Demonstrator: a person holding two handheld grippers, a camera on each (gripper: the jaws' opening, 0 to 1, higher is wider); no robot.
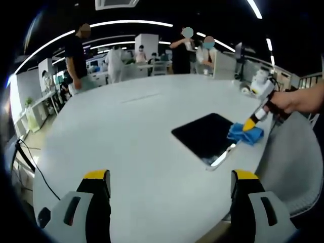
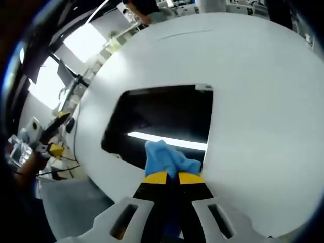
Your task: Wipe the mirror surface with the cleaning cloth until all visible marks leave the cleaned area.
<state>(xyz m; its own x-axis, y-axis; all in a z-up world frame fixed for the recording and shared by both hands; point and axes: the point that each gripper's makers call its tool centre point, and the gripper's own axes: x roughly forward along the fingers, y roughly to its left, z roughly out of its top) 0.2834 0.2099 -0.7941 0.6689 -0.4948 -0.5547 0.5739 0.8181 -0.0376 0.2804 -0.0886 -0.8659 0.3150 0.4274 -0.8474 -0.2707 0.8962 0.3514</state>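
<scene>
both jaws of the right claw (image 2: pixel 167 177) pinch the blue cloth (image 2: pixel 168 158) onto the mirror (image 2: pixel 167 114), hiding its near edge, while the left claw (image 1: pixel 171 183) gapes empty over the counter (image 1: pixel 126 131).

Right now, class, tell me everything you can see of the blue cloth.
The cloth is bright blue, soft and crumpled into a loose bunch, apparently a microfibre rag. The right tool has its jaws shut on one end of it; the bunched free end rests on the mirror near the edge closest to that tool. In the left gripper view the cloth sits at the mirror's right edge, on the white table, under the tool's yellow tips.
</scene>
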